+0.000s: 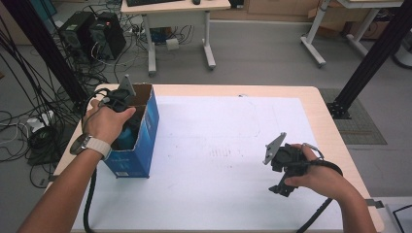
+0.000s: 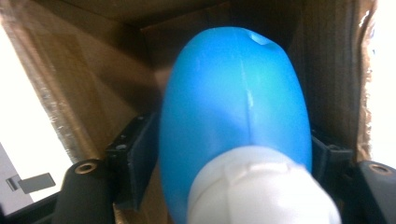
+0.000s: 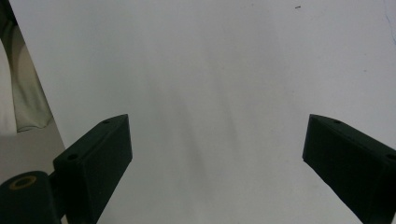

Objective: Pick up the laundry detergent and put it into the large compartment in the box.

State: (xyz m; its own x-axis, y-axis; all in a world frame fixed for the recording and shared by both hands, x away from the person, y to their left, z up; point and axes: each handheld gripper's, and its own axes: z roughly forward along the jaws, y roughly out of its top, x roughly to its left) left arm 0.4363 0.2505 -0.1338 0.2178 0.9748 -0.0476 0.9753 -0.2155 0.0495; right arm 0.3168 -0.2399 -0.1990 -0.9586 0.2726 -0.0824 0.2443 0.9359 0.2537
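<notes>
A blue bottle (image 2: 233,107) with a white cap (image 2: 261,186) stands inside an open blue cardboard box (image 1: 145,145) at the table's left side; part of it shows there as a teal shape (image 1: 128,137). My left gripper (image 2: 231,140) reaches down into the box. Its jaws flank the bottle's body closely on both sides, and I see no firm pinch. The left hand (image 1: 104,124) covers most of that gripper in the high view. My right gripper (image 3: 217,154) is open with nothing between its jaws, low over the white sheet at the right front (image 1: 283,187).
A white sheet (image 1: 218,145) covers most of the wooden table (image 1: 333,126). Brown cardboard walls (image 2: 93,84) close in around the left gripper. Cables, computer towers and desk legs stand on the floor beyond the table.
</notes>
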